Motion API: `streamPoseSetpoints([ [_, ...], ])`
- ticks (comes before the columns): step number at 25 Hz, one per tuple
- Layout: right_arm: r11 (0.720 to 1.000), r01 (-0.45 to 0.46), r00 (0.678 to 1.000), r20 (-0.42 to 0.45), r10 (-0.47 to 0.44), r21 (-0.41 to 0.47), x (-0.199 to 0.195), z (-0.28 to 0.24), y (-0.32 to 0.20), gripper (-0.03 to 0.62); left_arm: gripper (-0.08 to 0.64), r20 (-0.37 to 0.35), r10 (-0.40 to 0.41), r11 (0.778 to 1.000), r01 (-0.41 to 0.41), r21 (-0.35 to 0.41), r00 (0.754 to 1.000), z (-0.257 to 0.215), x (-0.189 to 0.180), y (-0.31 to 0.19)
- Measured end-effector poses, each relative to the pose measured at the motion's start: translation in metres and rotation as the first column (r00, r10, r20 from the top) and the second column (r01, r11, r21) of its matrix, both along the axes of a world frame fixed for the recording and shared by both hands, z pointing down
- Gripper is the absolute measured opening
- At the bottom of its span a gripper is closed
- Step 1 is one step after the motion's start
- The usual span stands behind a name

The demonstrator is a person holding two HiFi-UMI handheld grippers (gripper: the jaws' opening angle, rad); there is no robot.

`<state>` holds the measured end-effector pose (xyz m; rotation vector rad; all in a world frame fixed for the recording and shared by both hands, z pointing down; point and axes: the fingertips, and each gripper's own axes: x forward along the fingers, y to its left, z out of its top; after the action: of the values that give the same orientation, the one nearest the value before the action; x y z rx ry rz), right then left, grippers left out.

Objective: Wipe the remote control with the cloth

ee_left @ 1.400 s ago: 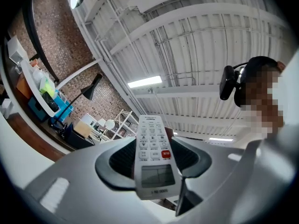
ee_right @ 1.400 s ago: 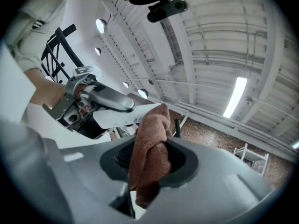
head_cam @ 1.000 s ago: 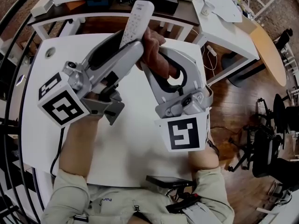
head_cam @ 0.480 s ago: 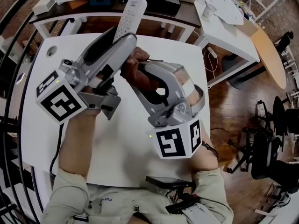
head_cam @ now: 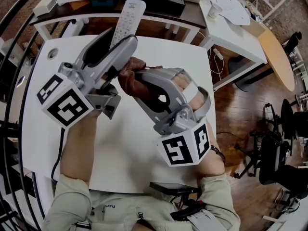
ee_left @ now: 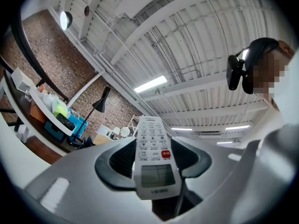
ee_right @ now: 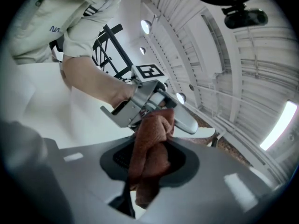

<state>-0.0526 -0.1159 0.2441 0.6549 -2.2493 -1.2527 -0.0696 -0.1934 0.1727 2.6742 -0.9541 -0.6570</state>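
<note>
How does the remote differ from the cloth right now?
The remote is white, rigid and straight; the cloth is reddish-brown, soft and bunched. The remote sticks far out past the left tongs; the cloth is wadded between the right tongs. Each is clamped in a pair of tongs.

The left gripper [ee_left: 154, 163] clamps a white remote control [ee_left: 150, 136] between its two dark pads, button face toward the lens. The remote's grey display [ee_left: 159, 175] sits at the near end, with a red button [ee_left: 165, 154] just above it. Its far end points up at a white ribbed ceiling [ee_left: 196, 45] with lit strip lights [ee_left: 150, 84]. At left are a brick wall [ee_left: 37, 55], a black lamp [ee_left: 100, 104] and a cluttered white tabletop [ee_left: 35, 97]. At the right edge a person wears a head-mounted camera [ee_left: 235, 72].
</note>
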Motion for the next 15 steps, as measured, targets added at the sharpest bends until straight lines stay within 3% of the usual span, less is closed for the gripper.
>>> streamPoseSetpoints([
  [5,0.999,-0.052,0.993,0.107,0.051,0.004,0.023,-0.028,-0.013,0.107,0.244,0.038,-0.035,0.999,0.035,-0.002,0.999,0.005,-0.001,-0.003],
  [8,0.991,-0.129,0.972,0.204,0.120,0.034,0.041,-0.050,-0.024,0.107,0.244,0.113,-0.075,0.997,0.072,0.029,0.991,0.008,0.002,-0.004],
  [15,0.945,-0.322,0.872,0.404,0.275,0.051,0.087,-0.085,-0.045,0.107,0.244,0.367,-0.186,0.970,0.112,0.213,0.911,0.014,0.030,0.007],
])
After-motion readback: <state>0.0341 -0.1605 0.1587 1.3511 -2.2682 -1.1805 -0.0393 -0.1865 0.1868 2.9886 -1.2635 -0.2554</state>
